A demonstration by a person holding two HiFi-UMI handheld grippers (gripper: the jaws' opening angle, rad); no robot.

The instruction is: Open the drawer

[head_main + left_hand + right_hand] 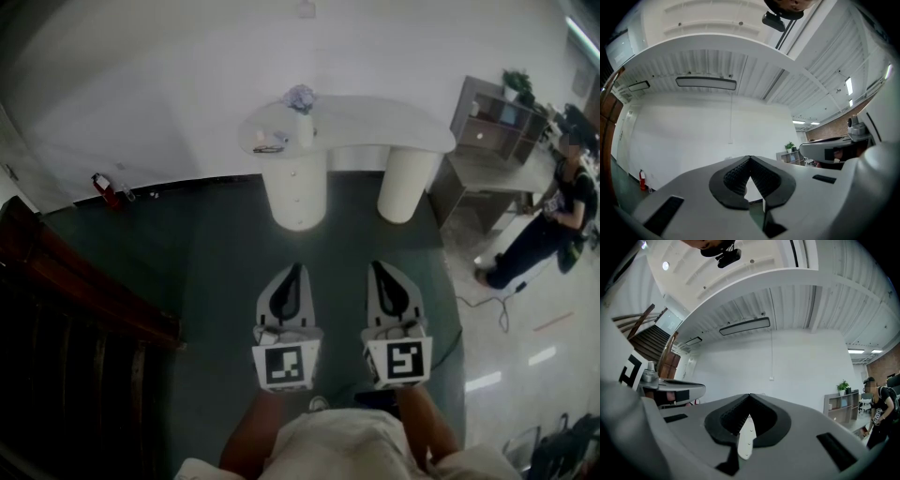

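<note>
A white desk (pixel 394 127) stands ahead on two round pedestals. The left pedestal (pixel 296 192) shows small drawer knobs down its front. My left gripper (pixel 299 266) and right gripper (pixel 374 264) are held side by side, level, pointing at the desk and well short of it. In the left gripper view the left gripper (pixel 750 158) has its jaws together at the tips, holding nothing. The right gripper (pixel 749 395) looks the same in its own view. A narrow slice of white pedestal (pixel 746 437) with small knobs shows through the gap behind the right jaws.
A dark wooden staircase (pixel 75 309) runs along the left. A red fire extinguisher (pixel 105 190) stands by the wall. A flower vase (pixel 302 112) sits on the desk. To the right are a shelf unit (pixel 497 122), a person (pixel 553 225) and a floor cable (pixel 487 302).
</note>
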